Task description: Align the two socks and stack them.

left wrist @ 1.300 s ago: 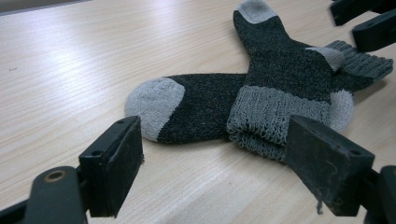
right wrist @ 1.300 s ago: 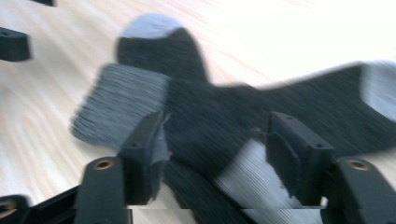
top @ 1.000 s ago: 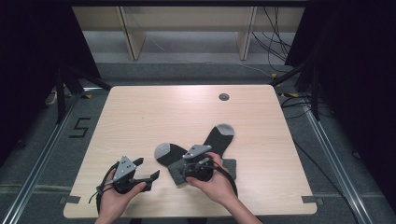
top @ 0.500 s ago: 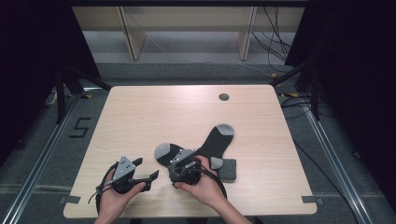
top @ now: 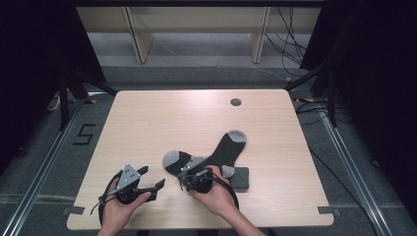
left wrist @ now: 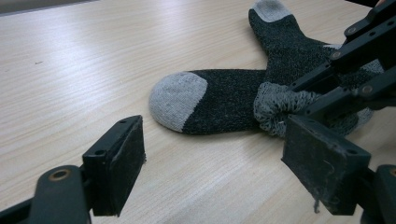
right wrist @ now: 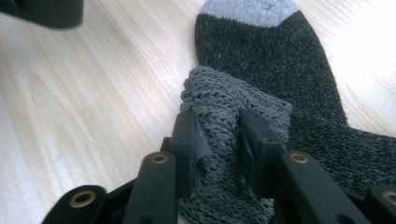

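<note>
Two dark grey socks with light grey toes lie crossed on the wooden table [top: 172, 118]. One sock [top: 175, 160] [left wrist: 219, 100] points left. The other sock [top: 230, 145] [left wrist: 285, 42] runs up to the right. My right gripper [top: 184, 174] [right wrist: 217, 135] has just been closing its jaws, and they now pinch a bunched light grey knit cuff [right wrist: 224, 98] [left wrist: 280, 105] above the left-pointing sock. My left gripper [top: 151, 178] [left wrist: 210, 158] rests low at the front left, open with nothing between its pads, facing that sock's toe.
A flat grey cuff end [top: 241, 178] lies by the right hand. A round cable hole [top: 235, 102] sits near the table's far edge. Beyond the table are wooden shelf legs and cables on the floor. Bare tabletop spreads to the left and far side.
The right hand has shifted a little to the left over the crossed socks. The left hand and its gripper have stayed put.
</note>
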`<state>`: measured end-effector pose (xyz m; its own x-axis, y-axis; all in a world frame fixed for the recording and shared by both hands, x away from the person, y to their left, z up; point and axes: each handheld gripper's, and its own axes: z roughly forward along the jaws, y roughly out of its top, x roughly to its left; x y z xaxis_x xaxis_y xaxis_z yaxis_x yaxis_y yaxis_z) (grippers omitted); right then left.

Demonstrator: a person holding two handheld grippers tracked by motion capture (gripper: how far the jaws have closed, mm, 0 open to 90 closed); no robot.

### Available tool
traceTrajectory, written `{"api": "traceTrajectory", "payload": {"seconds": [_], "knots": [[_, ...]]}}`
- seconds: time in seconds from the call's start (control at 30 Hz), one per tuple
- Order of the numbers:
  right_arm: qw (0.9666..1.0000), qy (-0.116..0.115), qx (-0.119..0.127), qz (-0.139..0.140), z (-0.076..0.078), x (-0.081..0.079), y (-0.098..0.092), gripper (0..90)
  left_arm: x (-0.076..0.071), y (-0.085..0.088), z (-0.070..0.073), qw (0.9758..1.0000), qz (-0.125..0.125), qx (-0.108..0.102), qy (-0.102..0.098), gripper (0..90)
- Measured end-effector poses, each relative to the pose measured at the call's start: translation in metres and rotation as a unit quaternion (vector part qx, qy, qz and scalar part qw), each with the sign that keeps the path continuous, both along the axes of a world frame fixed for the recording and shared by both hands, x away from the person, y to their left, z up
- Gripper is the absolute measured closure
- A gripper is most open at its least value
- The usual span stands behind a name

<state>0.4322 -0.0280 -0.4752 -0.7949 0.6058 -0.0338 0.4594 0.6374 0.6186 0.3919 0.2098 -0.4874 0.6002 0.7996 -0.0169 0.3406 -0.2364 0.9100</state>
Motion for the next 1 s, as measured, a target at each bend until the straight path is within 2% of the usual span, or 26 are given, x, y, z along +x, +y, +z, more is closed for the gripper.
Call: {"api": "traceTrajectory", "payload": {"seconds": [0.03,0.1,0.13,0.17,0.23,0.27,0.33,0.37,0.4,0.43,0.47,0.5,0.53,0.57,0.6,0.63,0.67,0.7,0.73,0.8,0.83,0.87,1.0], "knots": [[1.0,0.0,0.0,0.0,0.0,0.0,0.0,72.2,0.0,0.0,0.0,1.0,0.0,0.0,0.0,20.5],[0.9998,0.014,0.005,-0.01,0.007,0.001,-0.004,75.1,0.0,-0.001,0.0,1.0,0.001,-0.001,0.003,20.5],[0.9994,0.017,0.026,-0.015,0.008,0.0,-0.003,75.3,0.0,-0.001,0.0,1.0,0.0,-0.002,0.003,20.5],[0.9991,0.025,0.032,-0.012,0.013,0.0,-0.004,75.3,0.0,-0.001,0.001,1.0,0.001,-0.001,0.004,20.6],[0.9992,0.02,0.034,-0.01,0.017,0.001,-0.007,75.4,0.0,-0.001,0.001,1.0,0.0,-0.001,0.004,20.7],[0.999,0.013,0.043,-0.009,0.026,0.002,-0.011,75.3,0.0,-0.001,0.001,1.0,-0.001,-0.001,0.004,21.2],[0.9986,0.014,0.046,-0.021,0.036,0.003,-0.015,75.3,0.0,-0.001,0.002,1.0,-0.002,0.0,0.004,22.1],[0.9986,0.014,0.046,-0.021,0.036,0.003,-0.015,75.3,0.0,-0.001,0.002,1.0,-0.002,0.0,0.004,22.1],[0.9973,0.014,0.065,-0.03,0.047,0.004,-0.02,75.4,0.001,-0.002,0.002,1.0,-0.005,-0.007,0.005,22.0],[0.9973,0.014,0.065,-0.03,0.047,0.004,-0.02,75.4,0.001,-0.002,0.002,1.0,-0.005,-0.007,0.005,21.9],[0.9967,0.009,0.07,-0.039,0.061,0.006,-0.028,75.4,0.001,-0.004,0.003,1.0,-0.005,-0.001,0.006,21.8],[0.9967,0.009,0.07,-0.039,0.061,0.006,-0.028,75.4,0.001,-0.004,0.003,1.0,-0.005,-0.001,0.006,21.7],[0.9958,0.0,0.084,-0.037,0.07,0.01,-0.034,75.4,0.002,-0.006,0.004,0.9999,-0.011,-0.003,0.005,21.6],[0.9954,-0.01,0.088,-0.036,0.075,0.013,-0.038,75.4,0.003,-0.008,0.006,0.9999,-0.012,-0.002,0.004,21.7],[0.9954,-0.01,0.088,-0.036,0.075,0.013,-0.038,75.4,0.003,-0.008,0.006,0.9999,-0.012,-0.002,0.004,22.3],[0.9946,-0.018,0.094,-0.041,0.081,0.015,-0.042,75.4,0.004,-0.009,0.006,0.9998,-0.02,-0.001,-0.002,22.3],[0.993,-0.024,0.106,-0.046,0.093,0.018,-0.049,75.4,0.005,-0.013,0.008,0.9997,-0.023,0.003,0.0,23.8],[0.9915,-0.022,0.118,-0.05,0.098,0.019,-0.052,75.4,0.005,-0.013,0.008,0.9997,-0.023,0.003,0.0,23.4],[0.9916,-0.038,0.113,-0.05,0.105,0.021,-0.056,75.4,0.007,-0.017,0.01,0.9995,-0.032,-0.003,-0.001,23.2],[0.9888,-0.041,0.128,-0.063,0.114,0.022,-0.061,75.4,0.01,-0.021,0.013,0.9993,-0.037,0.0,-0.003,22.4],[0.9885,-0.043,0.13,-0.065,0.119,0.024,-0.063,75.4,0.011,-0.023,0.014,0.9992,-0.04,-0.003,0.001,21.7],[0.9882,-0.048,0.131,-0.063,0.124,0.025,-0.065,75.4,0.013,-0.026,0.014,0.9986,-0.05,-0.016,-0.002,21.2],[0.9866,-0.07,0.134,-0.062,0.138,0.03,-0.067,75.4,0.016,-0.034,0.017,0.9978,-0.061,-0.025,0.004,20.1]]}}
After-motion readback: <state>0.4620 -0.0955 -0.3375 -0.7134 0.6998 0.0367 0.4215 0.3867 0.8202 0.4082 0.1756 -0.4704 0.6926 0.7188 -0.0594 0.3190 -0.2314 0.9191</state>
